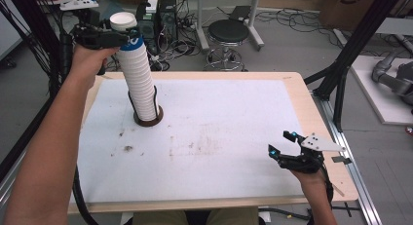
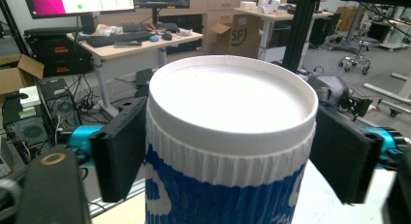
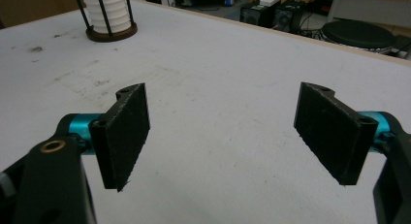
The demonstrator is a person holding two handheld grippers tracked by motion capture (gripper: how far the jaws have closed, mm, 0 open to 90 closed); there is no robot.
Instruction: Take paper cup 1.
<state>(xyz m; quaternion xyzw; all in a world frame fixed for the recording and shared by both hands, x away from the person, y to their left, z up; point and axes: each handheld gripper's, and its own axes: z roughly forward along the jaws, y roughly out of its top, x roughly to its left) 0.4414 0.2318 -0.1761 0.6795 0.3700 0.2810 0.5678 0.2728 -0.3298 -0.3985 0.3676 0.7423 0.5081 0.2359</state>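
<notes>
Right gripper (image 1: 285, 143): one, held in the person's right hand (image 1: 308, 175) near the table's near right corner; jaws spread wide and empty, with bare tabletop between the two black pads (image 3: 127, 132).

Table (image 1: 292, 96): one, a wood-edged top covered by a white sheet (image 1: 234, 118) marked with a few dark smudges near its middle and left side.

Cup holder (image 1: 147, 119): one, a dark round base with thin black upright rods, standing on the left half of the table, toward the far edge; well apart from the right gripper.

Paper cups (image 1: 138, 71): one tall nested stack of ribbed white cups, too many to count, rising out of the holder and leaning left toward the far left corner.

Top cup (image 2: 228, 151): one, upside down, flat white bottom facing up, with a blue printed band on its ribbed wall; it caps the stack.

Left gripper (image 1: 119, 38): one, raised in the person's left hand (image 1: 90, 59) above the far left corner; its jaws sit on either side of the top cup just below the rim, and both pads (image 2: 118, 153) appear pressed to the cup's wall.

Beyond the table: one black round stool (image 1: 228, 32) on the floor, computer towers and tangled cables.
</notes>
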